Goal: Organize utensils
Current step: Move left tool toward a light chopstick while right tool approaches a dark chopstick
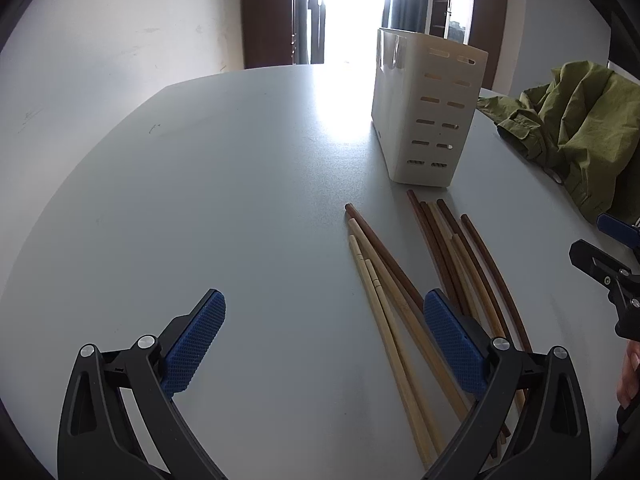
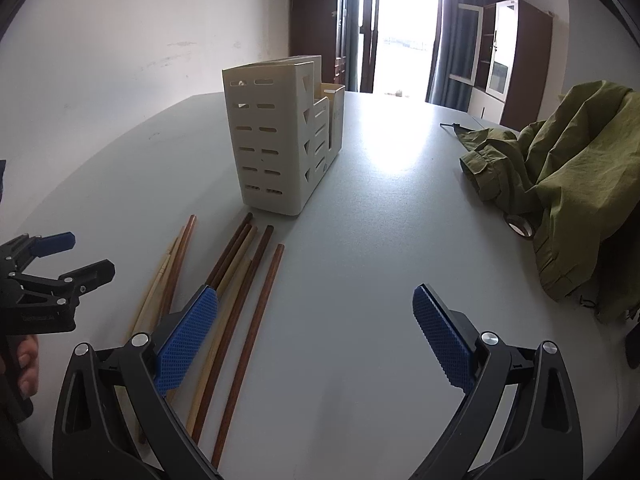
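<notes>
Several wooden chopsticks (image 1: 400,292), some pale and some dark brown, lie side by side on the white table (image 1: 240,200) just in front of a cream slotted utensil holder (image 1: 424,112). My left gripper (image 1: 324,304) is open above the table, its right finger over the chopsticks' near ends, nothing held. In the right wrist view the chopsticks (image 2: 236,292) run past the left finger of my right gripper (image 2: 316,300), which is open and holds nothing. The holder (image 2: 280,136) stands upright beyond them. The left gripper (image 2: 56,256) shows at the left edge, a hand below it.
A crumpled olive-green garment (image 2: 568,184) lies on the table's right side, with a roll of tape (image 2: 520,226) partly under it. Behind the table are a white wall, a bright doorway and brown cabinets. The right gripper (image 1: 616,256) shows at the right edge of the left wrist view.
</notes>
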A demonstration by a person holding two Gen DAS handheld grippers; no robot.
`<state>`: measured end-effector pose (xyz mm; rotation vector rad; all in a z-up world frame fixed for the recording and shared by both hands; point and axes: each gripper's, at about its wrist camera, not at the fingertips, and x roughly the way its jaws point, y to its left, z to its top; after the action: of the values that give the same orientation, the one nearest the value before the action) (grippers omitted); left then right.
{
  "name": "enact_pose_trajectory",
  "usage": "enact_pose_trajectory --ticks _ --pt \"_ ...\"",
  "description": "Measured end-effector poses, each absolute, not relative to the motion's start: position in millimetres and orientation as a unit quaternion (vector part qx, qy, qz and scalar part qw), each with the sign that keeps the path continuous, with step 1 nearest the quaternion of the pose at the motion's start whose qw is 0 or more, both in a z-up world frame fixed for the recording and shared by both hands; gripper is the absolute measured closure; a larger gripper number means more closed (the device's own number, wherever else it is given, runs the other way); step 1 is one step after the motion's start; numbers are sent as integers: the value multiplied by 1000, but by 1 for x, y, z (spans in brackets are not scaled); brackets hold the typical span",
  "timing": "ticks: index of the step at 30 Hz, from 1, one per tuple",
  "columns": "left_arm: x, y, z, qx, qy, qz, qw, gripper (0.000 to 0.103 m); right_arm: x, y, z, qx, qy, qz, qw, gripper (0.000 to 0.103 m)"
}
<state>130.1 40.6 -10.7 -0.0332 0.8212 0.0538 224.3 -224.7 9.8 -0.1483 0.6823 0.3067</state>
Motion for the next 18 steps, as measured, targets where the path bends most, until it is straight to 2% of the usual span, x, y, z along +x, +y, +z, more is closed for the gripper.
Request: enact_pose_trajectory --ticks 3,18 --pt "140 37 -19 9 413 35 910 6 235 -227 8 -52 338 151 928 4" --pt "162 45 -31 4 433 46 900 7 271 -210 -13 -72 387 148 907 4"
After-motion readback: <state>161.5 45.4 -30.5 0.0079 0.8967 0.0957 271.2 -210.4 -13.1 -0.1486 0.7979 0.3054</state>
